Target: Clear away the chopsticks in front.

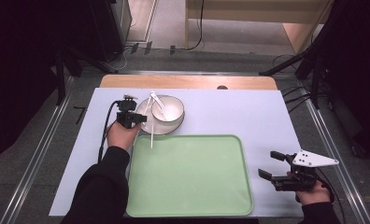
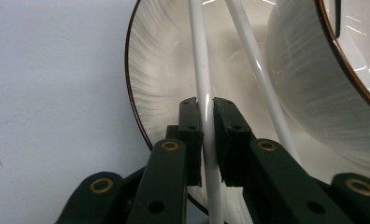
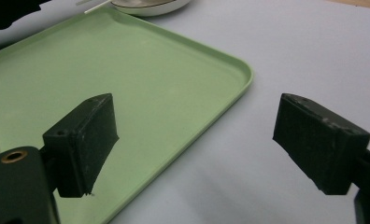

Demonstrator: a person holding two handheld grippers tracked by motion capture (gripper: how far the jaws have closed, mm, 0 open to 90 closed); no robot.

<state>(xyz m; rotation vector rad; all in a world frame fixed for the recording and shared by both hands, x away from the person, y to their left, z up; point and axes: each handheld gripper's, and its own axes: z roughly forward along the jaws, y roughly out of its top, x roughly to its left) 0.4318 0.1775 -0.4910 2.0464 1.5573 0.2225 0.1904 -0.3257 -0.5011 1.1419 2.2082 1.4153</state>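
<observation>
While one white chopstick [image 2: 204,93] is clamped between the jaws of the left gripper [image 1: 128,118], little of the work appears to be finished. That chopstick is seen lying across the rim of the white plate [image 1: 143,122] at the far left of the desk [image 1: 248,112], its near end reaching over the far edge of the green tray [image 1: 188,175]. A second chopstick [image 2: 260,79] is seen just beside it, leaning across the plate and against the outer wall of the white bowl [image 1: 174,111] that stands on the plate; it is not gripped. A white spoon [image 1: 160,106] is seen resting inside the bowl.

The right gripper [image 1: 279,171] is held released, its jaws wide apart with nothing between them, over the desk just right of the tray's near right corner.

Nothing is carried on the tray. It is judged that the tableware is meant to be moved to the tray, and that this is at its first step: one chopstick has been grasped but not yet lifted clear of the plate. The second chopstick, the spoon, the bowl and the plate are all judged left to be dealt with.
</observation>
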